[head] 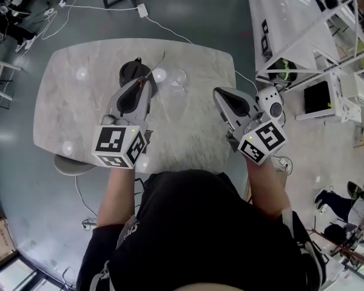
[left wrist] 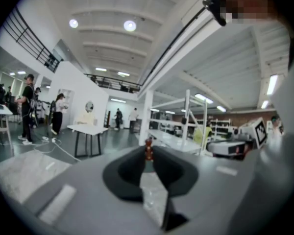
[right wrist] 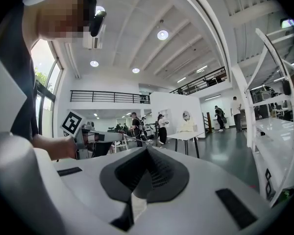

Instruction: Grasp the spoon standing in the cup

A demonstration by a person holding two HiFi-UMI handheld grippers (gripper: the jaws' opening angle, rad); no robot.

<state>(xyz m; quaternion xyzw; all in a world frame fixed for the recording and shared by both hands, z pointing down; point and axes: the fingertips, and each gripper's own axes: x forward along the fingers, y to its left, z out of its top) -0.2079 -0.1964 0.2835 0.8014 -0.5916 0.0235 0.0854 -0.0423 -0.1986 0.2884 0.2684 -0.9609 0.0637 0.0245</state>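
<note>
- Cup near far edge of table, largely covered by left gripper; inside not visible.
- Spoon over table's far edge: thin handle only, bowl end hidden; in left gripper view just a blurred brownish bit between nearly closed jaw tips.
- Clear glass on table just beside cup, too faint for shape.
- Middle of table's near edge hidden behind person.
- Distant people far past table, too small for detail.

Left gripper reaches forward, near level, jaws pinched on the spoon handle. Right gripper sits alongside, level, jaws together and empty. Both forearms are extended.
</note>
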